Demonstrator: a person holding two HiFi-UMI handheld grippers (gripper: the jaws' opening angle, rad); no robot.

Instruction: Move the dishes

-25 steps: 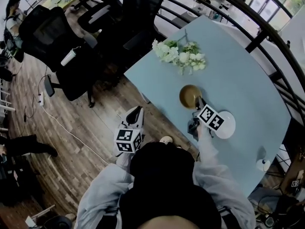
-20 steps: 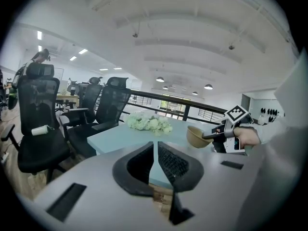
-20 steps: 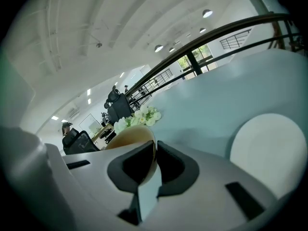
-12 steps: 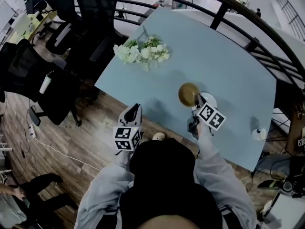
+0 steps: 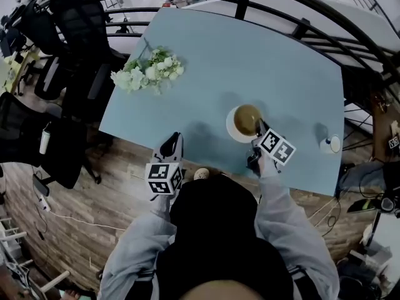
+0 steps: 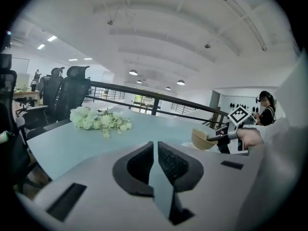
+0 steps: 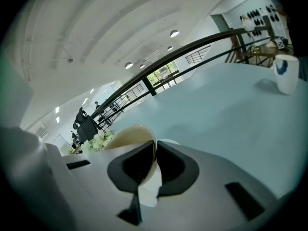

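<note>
Where the right claw bites: right claw [image 5: 258,129] is clamped on the near rim of the tan bowl [image 5: 247,119], with the rim pinched between its pads in the right gripper view.
Bearing of bowl from claw: the bowl body lies at 11 o'clock from the claw tips in the head view. It is round, so it has no long axis to align.
Bowl to plate: the bowl is over the white plate [image 5: 232,127], which shows only as a crescent at the bowl's 8 o'clock. The bowl therefore sits off-centre toward the plate's 2 o'clock.
Contact: whether the bowl rests on the plate or hangs just above it cannot be told.
Judgement: the coming move turns on this overlap, and lowering and letting go look to be the remaining work.
Nearer hand: the right. The left claw [image 5: 175,139] is well apart at 9 o'clock, just off the near edge of the desk [image 5: 281,61], with its jaws together on nothing.
Outlying items: a white cup [image 5: 331,144] at 3 o'clock and a bunch of flowers [image 5: 147,70] at 10 o'clock, both well apart from the bowl.
Change from earlier: a second ago the plate lay clear of the bowl at its 4 o'clock, beside the claw. Now the bowl covers most of it.
Unchanged: the right claw's grip on the rim, and the left claw shut and idle.
</note>
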